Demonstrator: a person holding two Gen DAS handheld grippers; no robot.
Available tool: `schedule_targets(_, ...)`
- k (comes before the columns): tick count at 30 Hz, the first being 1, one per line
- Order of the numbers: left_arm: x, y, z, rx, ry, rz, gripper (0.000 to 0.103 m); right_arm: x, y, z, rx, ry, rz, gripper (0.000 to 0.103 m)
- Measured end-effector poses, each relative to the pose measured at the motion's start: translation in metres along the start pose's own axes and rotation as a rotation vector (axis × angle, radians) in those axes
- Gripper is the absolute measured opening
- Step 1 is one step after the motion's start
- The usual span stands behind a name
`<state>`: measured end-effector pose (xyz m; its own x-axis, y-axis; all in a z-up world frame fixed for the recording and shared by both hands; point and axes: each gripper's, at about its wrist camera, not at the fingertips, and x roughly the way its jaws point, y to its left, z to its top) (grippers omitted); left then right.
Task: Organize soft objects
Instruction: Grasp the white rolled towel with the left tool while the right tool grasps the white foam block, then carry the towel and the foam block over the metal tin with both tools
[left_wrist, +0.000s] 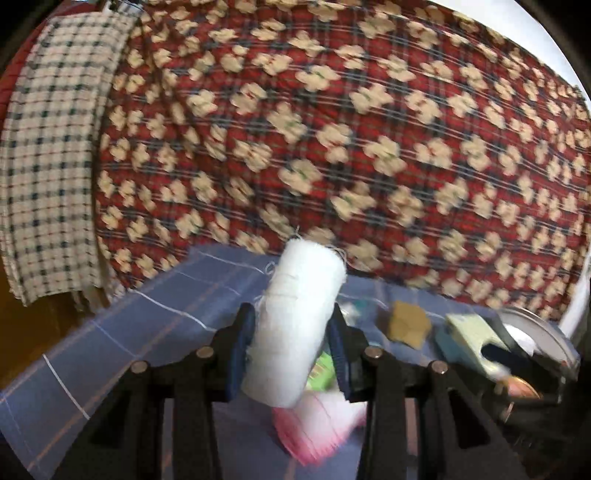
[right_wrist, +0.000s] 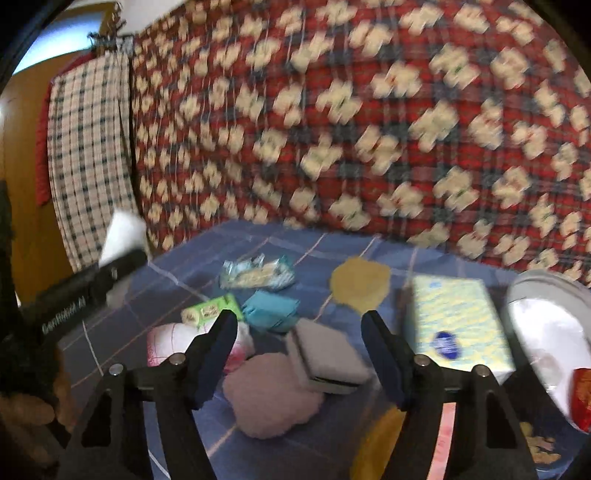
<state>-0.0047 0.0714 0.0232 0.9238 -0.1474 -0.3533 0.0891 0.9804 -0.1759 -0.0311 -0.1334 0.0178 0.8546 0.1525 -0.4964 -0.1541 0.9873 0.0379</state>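
Observation:
My left gripper (left_wrist: 291, 314) is shut on a white rolled cloth (left_wrist: 306, 280), held upright above the blue checked tablecloth (left_wrist: 147, 325). In the right wrist view that roll (right_wrist: 123, 236) sticks up at the far left. My right gripper (right_wrist: 298, 321) is open with nothing between its fingers, hanging over a grey folded pad (right_wrist: 325, 362) and a fluffy lilac cloth (right_wrist: 273, 398). A teal cloth (right_wrist: 271, 310), a tan cloth (right_wrist: 360, 284) and a pink-and-white cloth (right_wrist: 166, 343) lie around them. The pink-and-white cloth (left_wrist: 317, 424) shows below the left jaws.
A yellow tissue box (right_wrist: 454, 325) and a white bowl (right_wrist: 546, 332) stand at the right. A green packet (right_wrist: 210, 312) and a snack wrapper (right_wrist: 258, 277) lie further back. A red floral blanket (right_wrist: 369, 129) hangs behind the table, a checked cloth (right_wrist: 85, 147) at its left.

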Motion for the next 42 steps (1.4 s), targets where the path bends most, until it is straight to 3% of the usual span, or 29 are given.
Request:
schedule_targets(3,0.009,0.009,-0.001,-0.032,-0.008,0.030,0.039,0.026,0.006,0.000,-0.010,0.088,0.010,0.071)
schedule_targets(10,0.022,0.019,-0.010,-0.065,0.030,0.034,0.039,0.072,0.006,-0.007,-0.013,0.239,-0.032,0.053)
schedule_targets(17,0.024,0.014,-0.015,-0.045,0.053,0.026,0.039,0.082,-0.005,-0.011,-0.044,0.273,-0.120,0.053)
schedule_targets(20,0.024,0.012,-0.016,-0.033,0.050,0.026,0.039,0.082,-0.020,-0.012,0.024,0.287,-0.131,0.053)
schedule_targets(21,0.024,0.011,-0.016,-0.031,0.051,0.026,0.039,0.083,-0.023,-0.012,0.042,0.294,-0.129,0.047)
schedule_targets(22,0.023,0.011,-0.016,-0.030,0.049,0.024,0.039,0.083,-0.024,-0.012,0.049,0.291,-0.128,0.036)
schedule_targets(29,0.017,0.007,-0.015,-0.025,0.007,0.020,0.039,0.073,-0.025,-0.010,0.084,0.245,-0.095,0.035)
schedule_targets(31,0.015,0.004,-0.015,-0.013,-0.005,0.022,0.039,0.065,-0.022,-0.007,0.094,0.204,-0.049,0.035)
schedule_targets(37,0.009,-0.007,-0.015,0.036,-0.046,0.048,0.039,0.036,0.000,0.001,0.012,0.062,-0.062,0.035)
schedule_targets(42,0.003,-0.015,-0.018,0.043,-0.048,0.056,0.039,0.017,-0.004,0.004,0.023,-0.006,-0.054,0.035)
